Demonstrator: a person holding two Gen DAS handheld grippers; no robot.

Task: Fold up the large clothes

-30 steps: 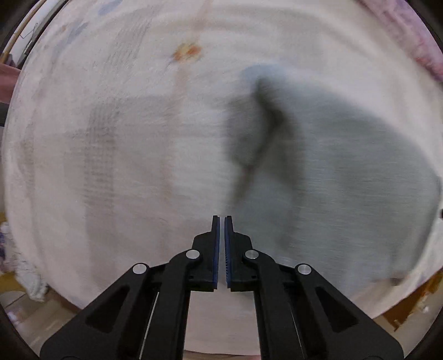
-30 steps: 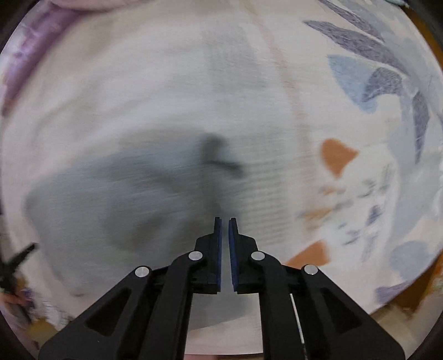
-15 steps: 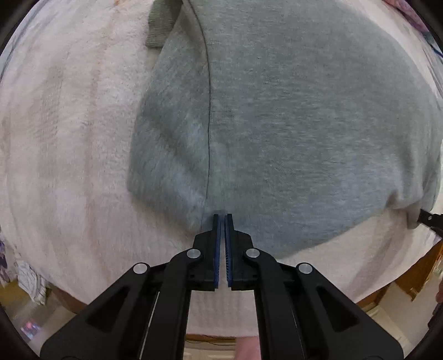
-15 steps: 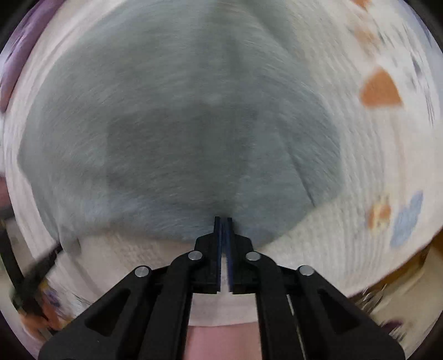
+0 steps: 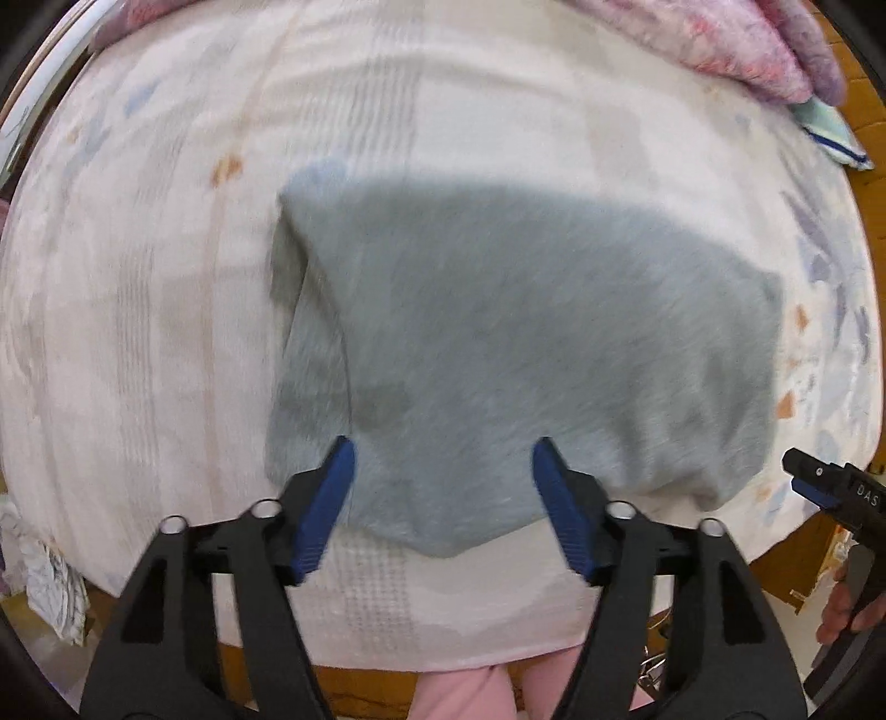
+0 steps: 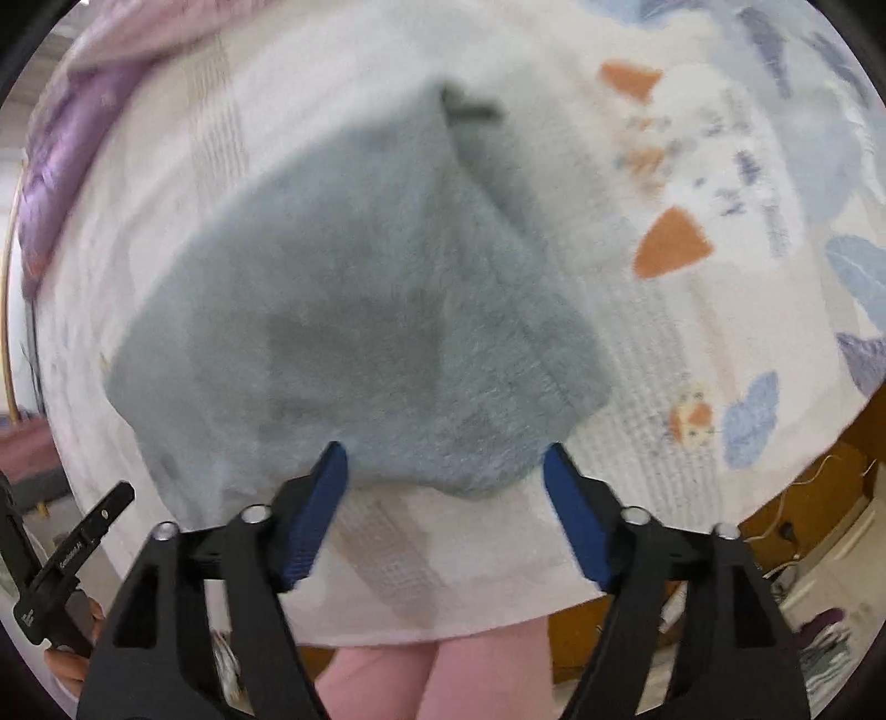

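A grey garment (image 5: 515, 343) lies folded into a compact block on the pale patterned bed cover (image 5: 138, 332). My left gripper (image 5: 443, 459) hangs above its near left part, jaws opening, with nothing between the blue pads. The garment (image 6: 354, 310) fills the middle of the right wrist view too, where my right gripper (image 6: 446, 465) hovers over its near edge, jaws also opening and empty. Each view catches the other gripper at its side edge.
A pink and purple blanket (image 5: 764, 50) is bunched at the far right of the bed, with a light blue cloth (image 5: 830, 133) beside it. The bed cover's near edge (image 6: 443, 615) ends above pink-clad legs (image 6: 432, 675). The wooden floor holds cables (image 6: 803, 482).
Both grippers went from shut to wide open and lifted away from the garment's near edge. The garment now lies flat on the bed, further below both cameras.
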